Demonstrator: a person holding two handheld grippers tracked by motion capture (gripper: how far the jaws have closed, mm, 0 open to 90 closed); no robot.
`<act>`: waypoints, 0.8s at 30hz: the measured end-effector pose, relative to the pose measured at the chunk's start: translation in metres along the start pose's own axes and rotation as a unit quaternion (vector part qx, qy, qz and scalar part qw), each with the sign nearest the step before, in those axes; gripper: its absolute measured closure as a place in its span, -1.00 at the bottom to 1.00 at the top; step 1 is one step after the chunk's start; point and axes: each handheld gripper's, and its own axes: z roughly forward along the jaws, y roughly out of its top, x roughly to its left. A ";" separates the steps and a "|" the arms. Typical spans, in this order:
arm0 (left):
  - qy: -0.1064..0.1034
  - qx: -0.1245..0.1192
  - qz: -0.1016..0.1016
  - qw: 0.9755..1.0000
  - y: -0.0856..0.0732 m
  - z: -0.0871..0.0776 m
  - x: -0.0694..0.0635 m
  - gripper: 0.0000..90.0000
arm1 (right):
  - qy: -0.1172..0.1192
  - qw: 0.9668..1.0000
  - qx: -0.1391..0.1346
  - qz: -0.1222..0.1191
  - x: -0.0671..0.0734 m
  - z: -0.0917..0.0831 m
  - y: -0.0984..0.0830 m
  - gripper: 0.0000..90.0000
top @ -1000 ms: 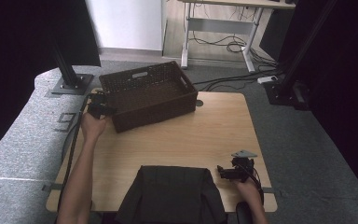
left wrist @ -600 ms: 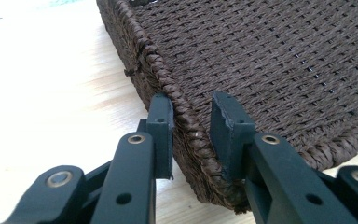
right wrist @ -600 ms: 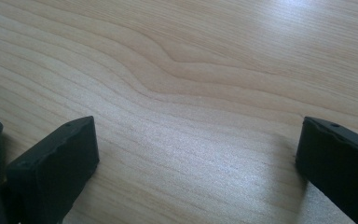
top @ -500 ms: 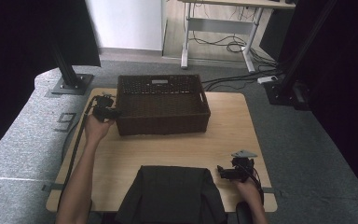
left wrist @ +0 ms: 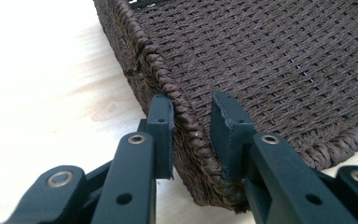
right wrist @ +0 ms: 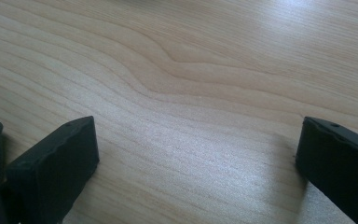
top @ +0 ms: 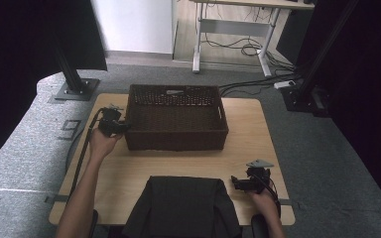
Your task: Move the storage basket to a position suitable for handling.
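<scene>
A dark brown woven basket stands square on the far half of the wooden table. My left gripper is at the basket's left wall. In the left gripper view its jaws straddle the woven rim, one outside and one inside the basket, and the gripper is shut on it. Near the front right corner, my right gripper rests low over the table. Its jaws stand wide apart over bare wood, and this gripper holds nothing.
A black fabric shape covers the table's front middle. Black stand bases sit on the grey floor at back left and back right. Cables lie under a desk beyond the table.
The basket has swung from a skewed angle to square with the table and shifted right and nearer. My left gripper moved with its rim. The right gripper stayed put.
</scene>
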 end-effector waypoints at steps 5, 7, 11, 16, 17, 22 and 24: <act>-0.008 -0.001 0.001 1.000 -0.010 -0.008 -0.010 0.57 | 0.000 1.000 0.000 0.000 0.000 0.000 0.000 -1.00; -0.009 -0.001 0.003 1.000 -0.014 -0.011 -0.014 0.57 | 0.000 1.000 0.000 0.000 0.000 0.000 0.000 -1.00; -0.011 -0.001 0.003 1.000 -0.021 -0.017 -0.023 0.56 | 0.000 1.000 0.001 0.000 0.000 0.000 0.000 -1.00; -0.015 -0.006 -0.001 1.000 -0.030 -0.023 -0.031 0.56 | 0.002 1.000 0.001 -0.001 0.001 -0.001 0.000 -1.00; -0.017 -0.008 -0.001 1.000 -0.031 -0.024 -0.032 0.56 | 0.002 1.000 0.001 -0.002 0.001 -0.001 0.000 -1.00; -0.023 -0.009 0.006 1.000 -0.038 -0.030 -0.038 0.55 | 0.002 1.000 0.001 -0.002 0.001 -0.001 0.000 -1.00; -0.027 -0.010 0.009 1.000 -0.041 -0.032 -0.040 0.55 | 0.003 1.000 0.001 -0.002 0.001 -0.001 -0.001 -1.00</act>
